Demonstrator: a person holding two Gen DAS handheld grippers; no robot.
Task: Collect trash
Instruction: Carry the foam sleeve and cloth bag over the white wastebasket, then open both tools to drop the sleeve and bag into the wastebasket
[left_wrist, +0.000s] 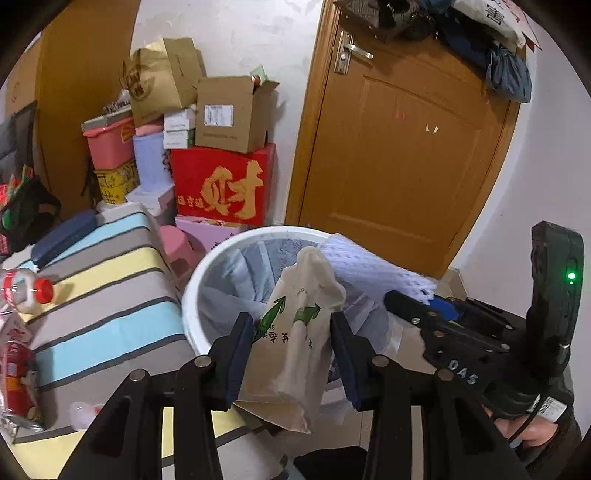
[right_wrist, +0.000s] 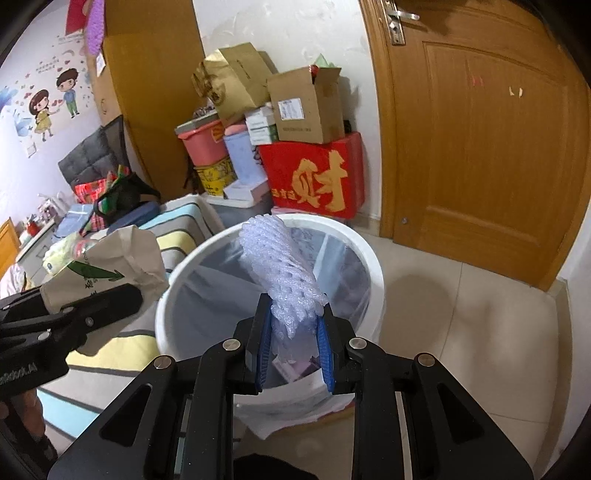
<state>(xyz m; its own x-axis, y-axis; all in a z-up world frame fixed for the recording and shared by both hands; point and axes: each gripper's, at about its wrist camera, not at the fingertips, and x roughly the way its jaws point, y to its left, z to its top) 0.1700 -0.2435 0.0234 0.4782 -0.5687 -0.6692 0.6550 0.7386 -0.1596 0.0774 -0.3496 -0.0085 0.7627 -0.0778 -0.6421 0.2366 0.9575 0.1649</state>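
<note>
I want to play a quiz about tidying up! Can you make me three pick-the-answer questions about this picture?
1. Where is the foam net?
A over the bin
B on the bed
C on the door

2. What colour is the bin?
A red
B white
C green

3. What is the left gripper doing?
A hanging empty
B pinching a paper bag
C holding a bottle

Answers: 1 A, the right gripper holds it above the bin's mouth; 2 B, its rim is white; 3 B, the paper bag sits pinched between its pads.
</note>
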